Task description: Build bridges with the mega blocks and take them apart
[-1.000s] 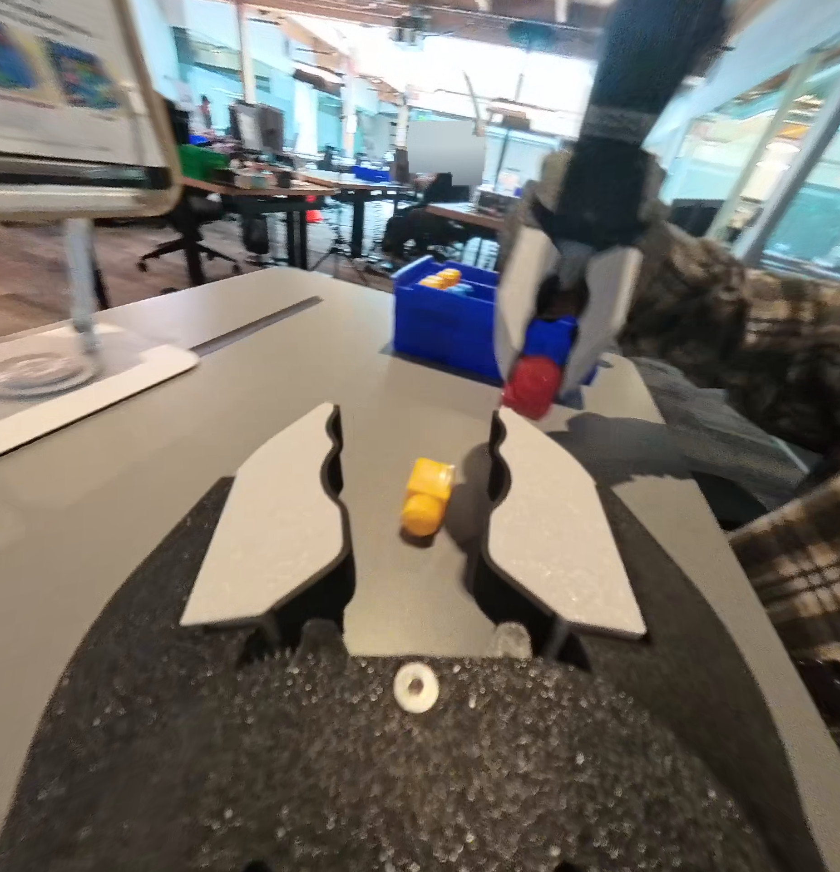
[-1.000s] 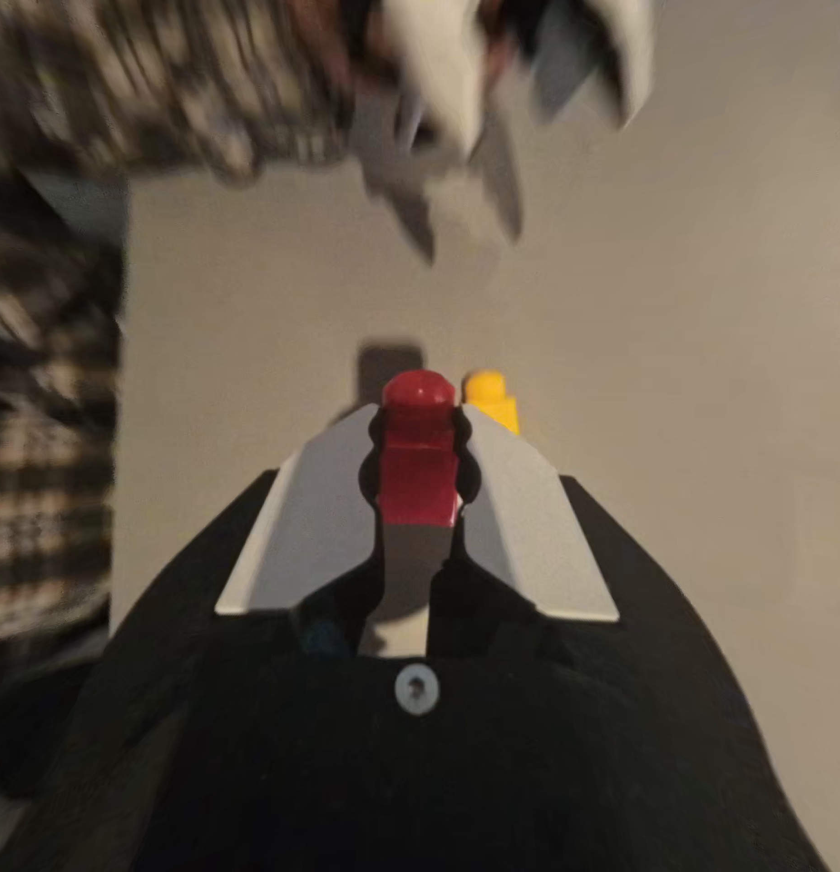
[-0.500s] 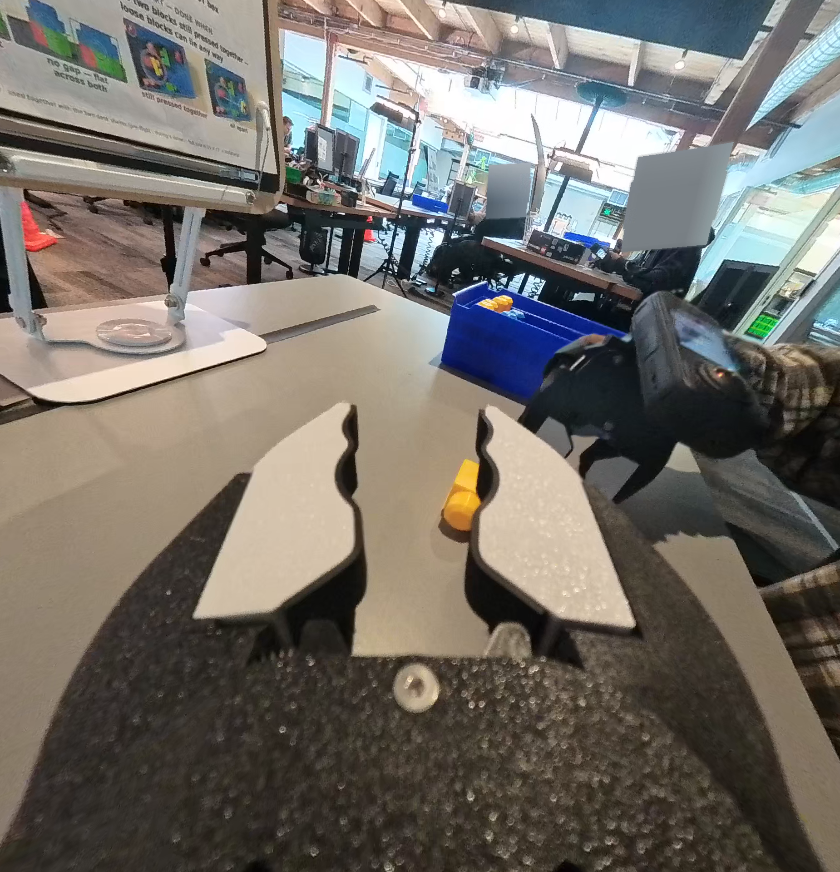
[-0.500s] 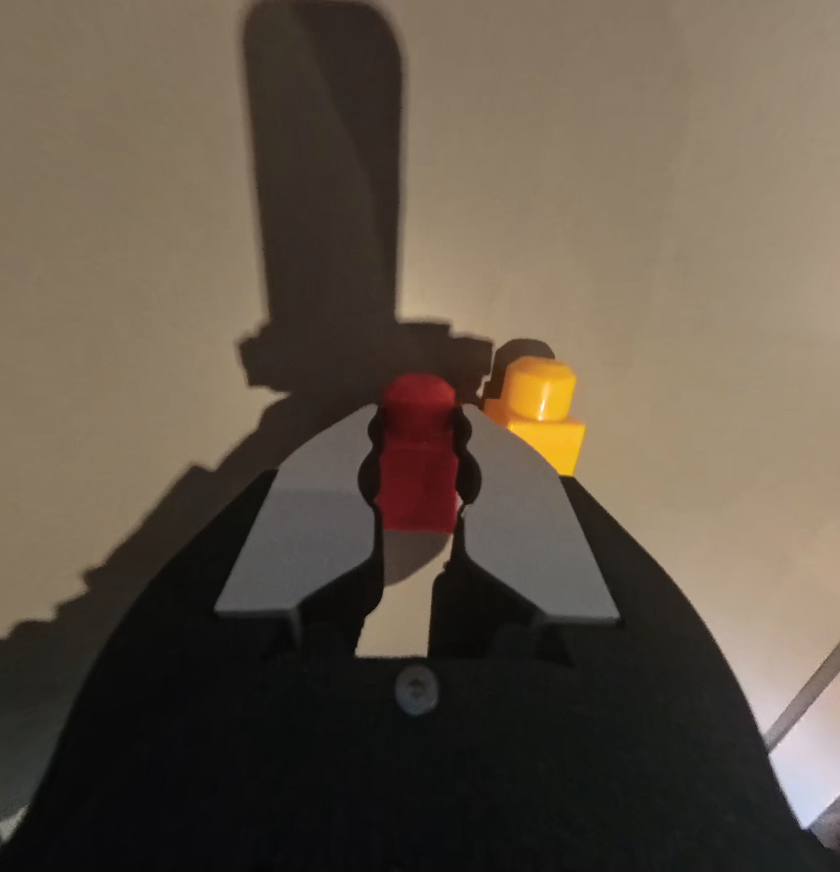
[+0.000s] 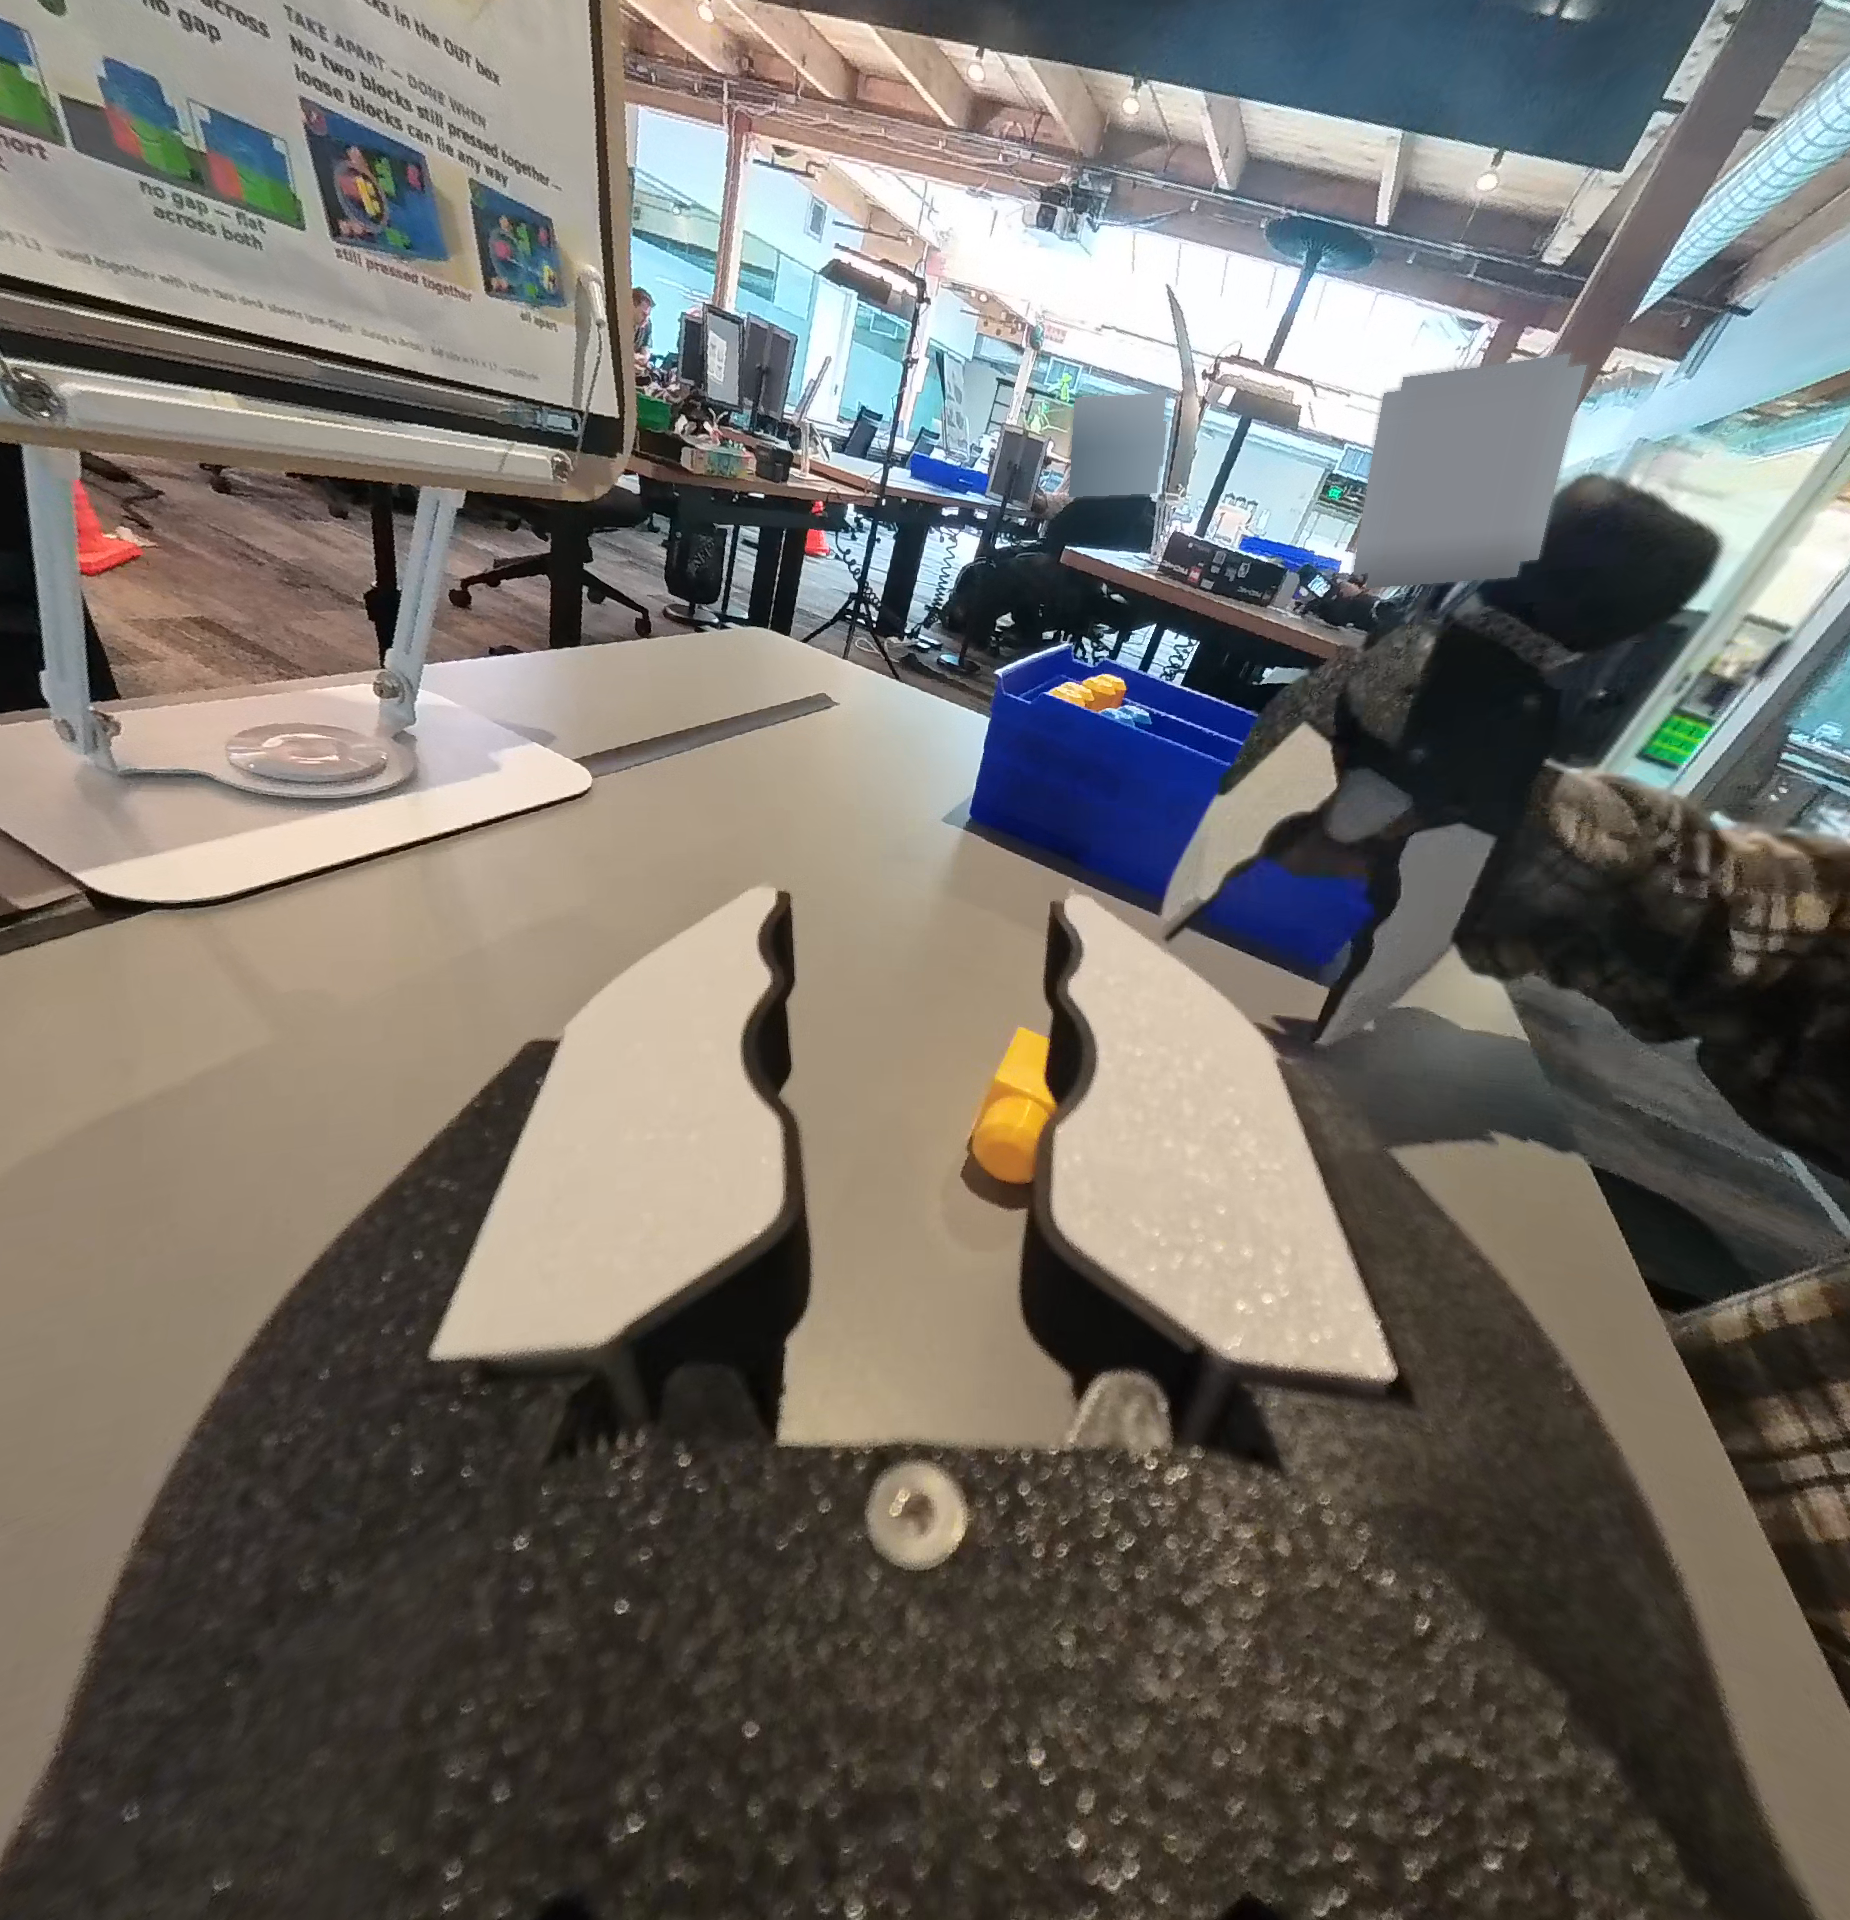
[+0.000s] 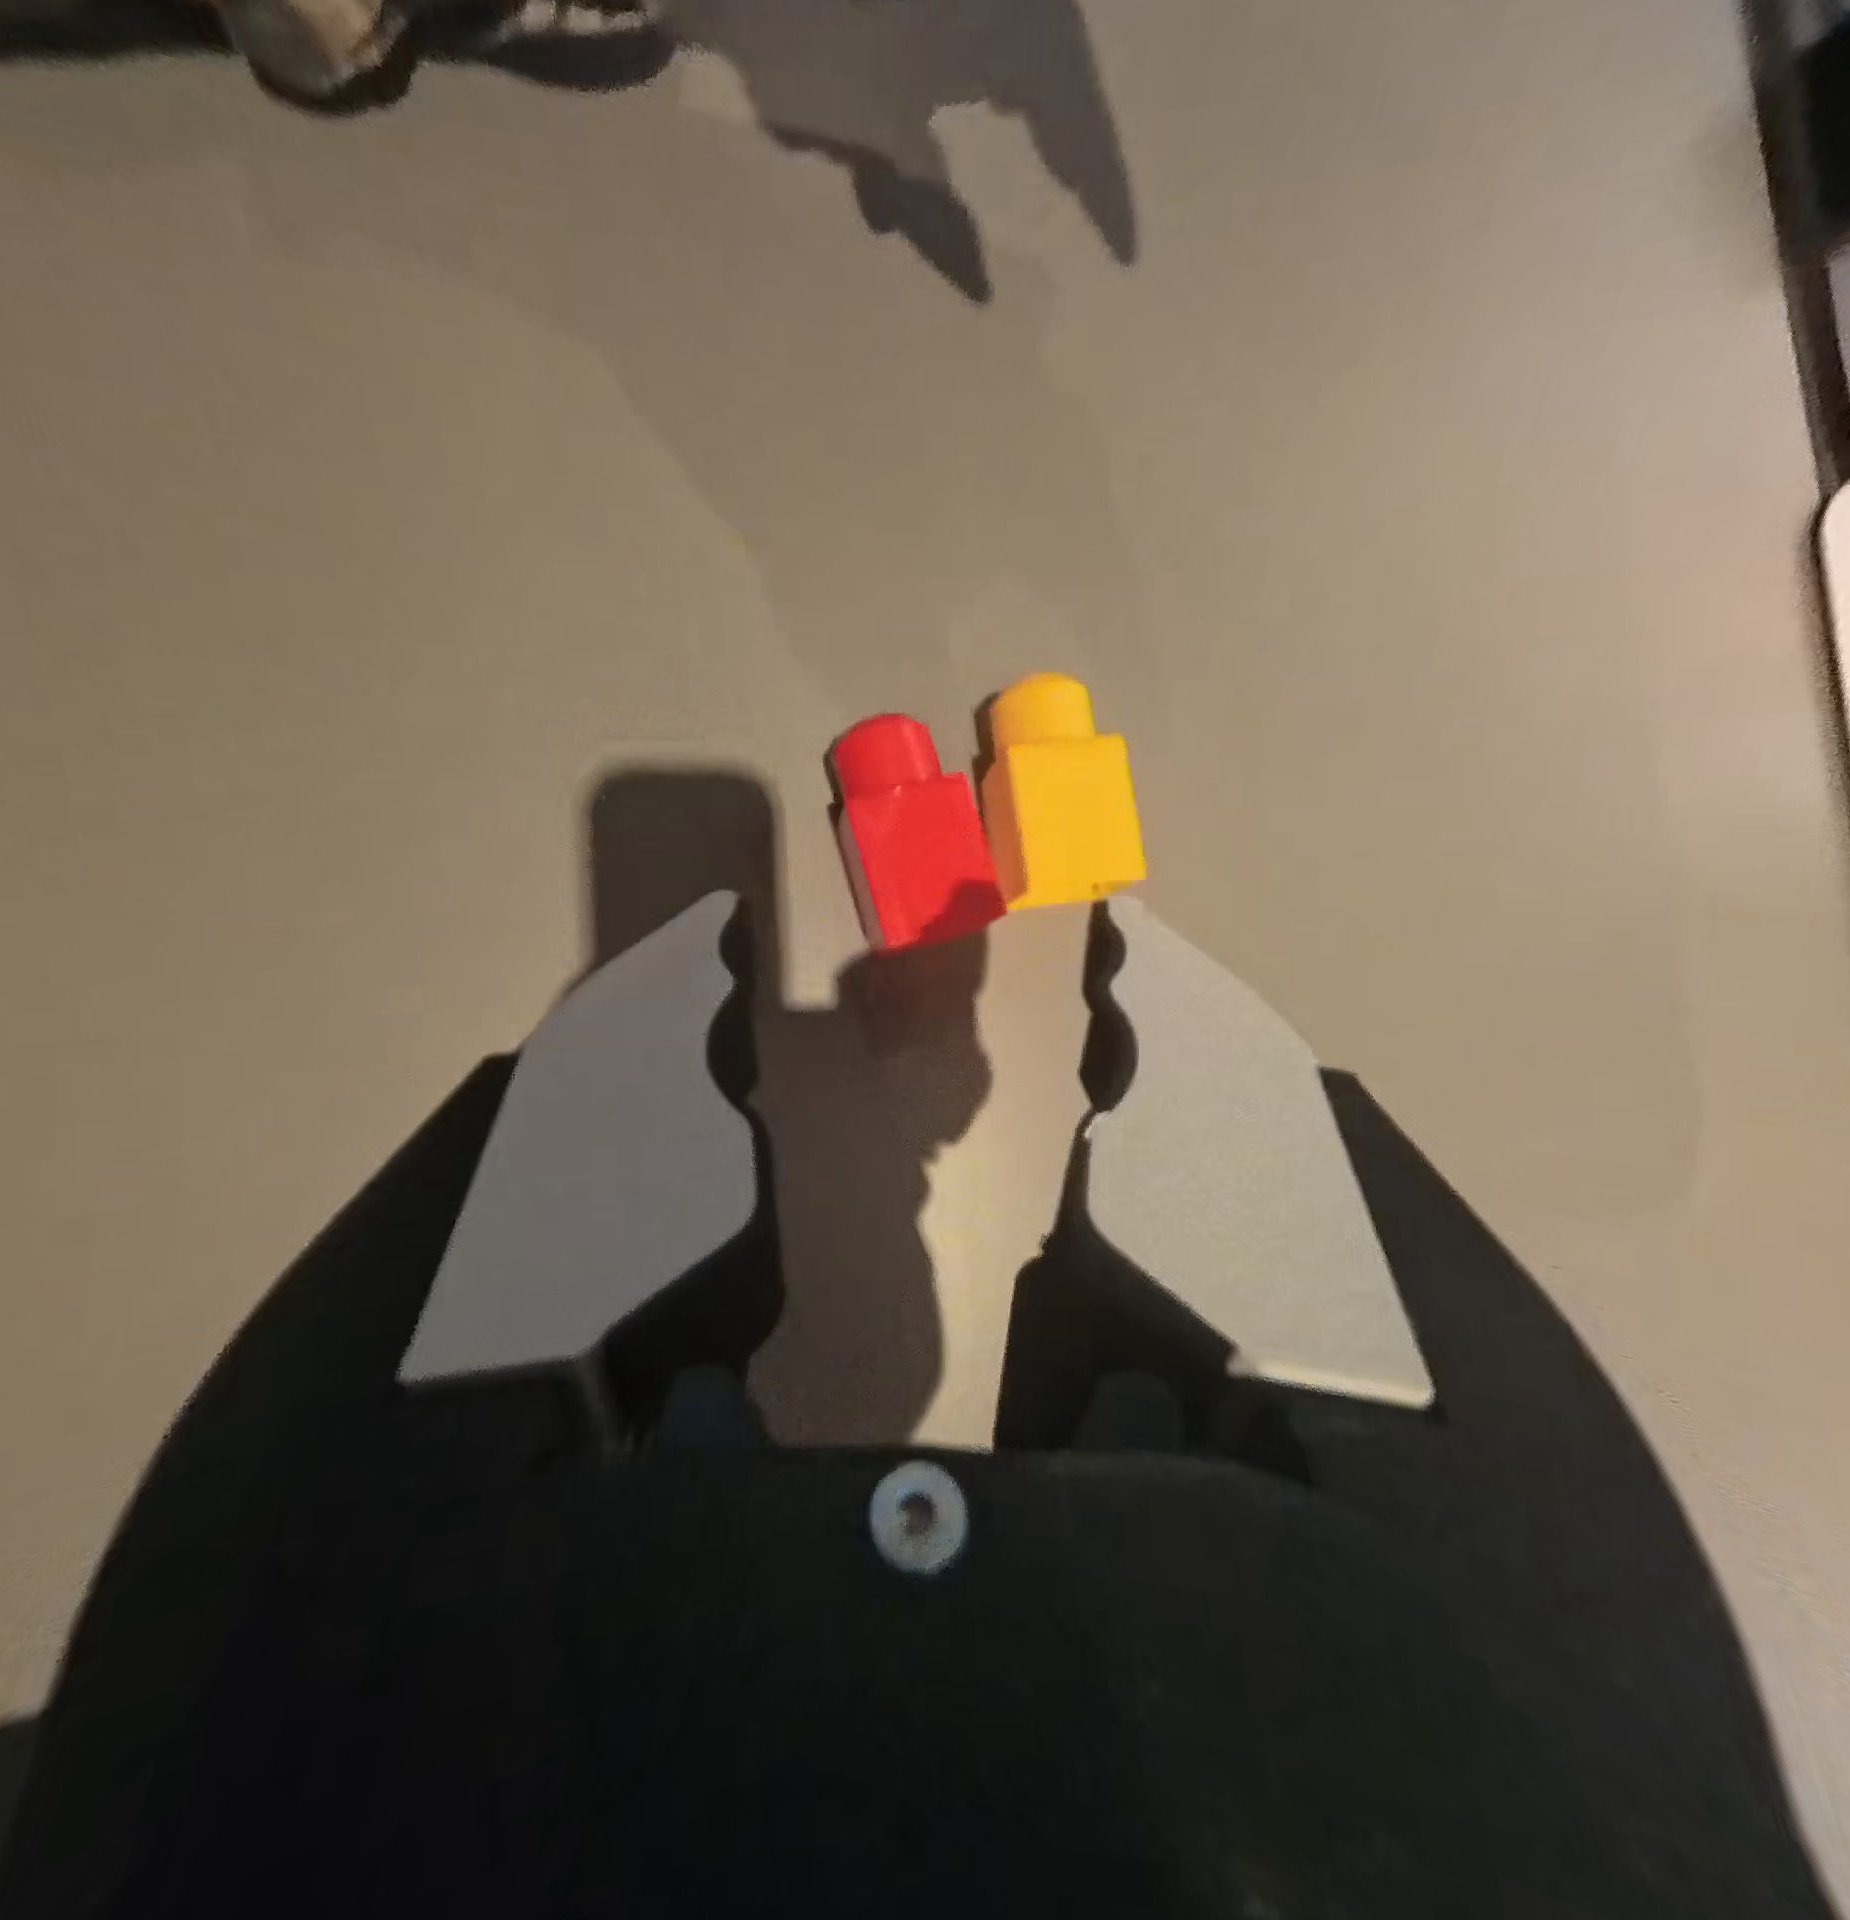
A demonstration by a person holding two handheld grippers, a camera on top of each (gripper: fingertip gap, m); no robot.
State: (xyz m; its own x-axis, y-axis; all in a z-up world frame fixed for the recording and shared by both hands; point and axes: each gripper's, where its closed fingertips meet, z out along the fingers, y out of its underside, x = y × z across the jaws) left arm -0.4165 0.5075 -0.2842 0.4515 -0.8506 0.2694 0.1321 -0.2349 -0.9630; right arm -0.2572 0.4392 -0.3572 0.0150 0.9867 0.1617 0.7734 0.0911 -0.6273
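Observation:
A red single-stud block (image 6: 916,842) and a yellow single-stud block (image 6: 1061,821) lie side by side, touching, on the grey table (image 6: 381,520). My right gripper (image 6: 921,902) is open and empty, with its fingertips just short of the two blocks. In the left wrist view it hangs tilted above the table (image 5: 1253,982). My left gripper (image 5: 916,914) is open and empty, low over the table. The yellow block (image 5: 1009,1107) lies on its side by the inner edge of its right finger, partly hidden. The red block does not show in the left wrist view.
A blue bin (image 5: 1087,800) holding yellow and blue blocks stands at the back right. An instruction board (image 5: 277,187) on a white stand base (image 5: 308,769) is at the back left. A plaid sleeve (image 5: 1679,935) reaches in from the right, along the table's right edge. The gap from one gripper's tips to the other's is roughly 20 centimetres.
My right gripper has opened and let go of the red block, which now lies against the yellow one, and has drawn back from it. My left gripper has barely moved.

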